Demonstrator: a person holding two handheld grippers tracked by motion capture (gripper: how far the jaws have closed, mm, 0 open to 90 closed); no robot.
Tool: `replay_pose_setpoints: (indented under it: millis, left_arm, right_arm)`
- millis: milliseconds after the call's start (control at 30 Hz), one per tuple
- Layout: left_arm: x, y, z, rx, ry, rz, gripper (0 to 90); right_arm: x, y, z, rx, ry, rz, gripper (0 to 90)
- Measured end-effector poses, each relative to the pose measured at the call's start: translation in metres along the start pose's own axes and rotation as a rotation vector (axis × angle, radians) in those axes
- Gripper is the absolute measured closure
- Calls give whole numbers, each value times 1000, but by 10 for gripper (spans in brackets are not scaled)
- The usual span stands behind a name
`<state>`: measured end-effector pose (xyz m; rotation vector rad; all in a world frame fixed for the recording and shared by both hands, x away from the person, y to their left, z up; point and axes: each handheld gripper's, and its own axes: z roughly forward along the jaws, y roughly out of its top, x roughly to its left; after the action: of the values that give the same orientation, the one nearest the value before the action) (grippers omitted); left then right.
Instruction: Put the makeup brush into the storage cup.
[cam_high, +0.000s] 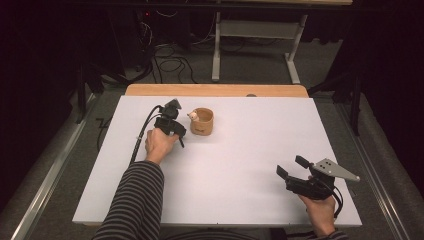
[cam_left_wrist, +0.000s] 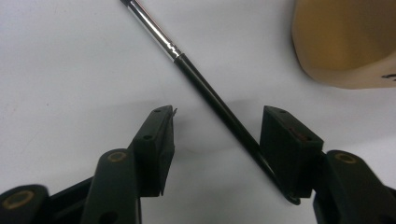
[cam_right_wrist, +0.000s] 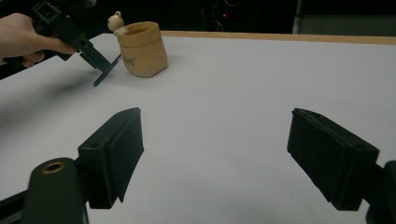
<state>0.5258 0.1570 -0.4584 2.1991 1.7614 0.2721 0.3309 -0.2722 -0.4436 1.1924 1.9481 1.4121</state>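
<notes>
A thin brush (cam_left_wrist: 205, 86) with a black handle and a silver ferrule lies slanted on the white table. My left gripper (cam_left_wrist: 219, 123) is open around it, and the handle's near end rests against the right jaw. In the high view my left gripper (cam_high: 175, 132) points down just left of a tan cup (cam_high: 202, 121) that has a small bear figure (cam_high: 192, 115) on its rim. The cup's side (cam_left_wrist: 345, 42) fills the upper right of the left gripper view. My right gripper (cam_high: 291, 165) is open and empty near the table's front right.
The white table (cam_high: 240, 165) ends in a wooden strip (cam_high: 215, 90) at the far side. From the right gripper view the cup (cam_right_wrist: 142, 49), the brush (cam_right_wrist: 106, 71) and the left gripper (cam_right_wrist: 95, 56) sit far off at upper left. Cables and a table frame stand beyond.
</notes>
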Motion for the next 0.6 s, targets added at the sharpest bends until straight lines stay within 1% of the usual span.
replay_pose_setpoints:
  millis: [67,133,167,300,600]
  left_arm:
    - [0,0,1,0,3,2,478]
    - [0,0,2,4,21,11,487]
    - [0,-1,3,8,22,15,496]
    - [0,-1,3,14,11,18,539]
    - [1,0,3,18,9,13,616]
  right_arm:
    - [0,0,0,0,0,0,199]
    - [0,0,0,1,-1,0,200]
    - [0,0,0,2,-3,-1,201]
    - [0,0,0,5,-9,2,203]
    - [0,0,0,7,-11,3,203]
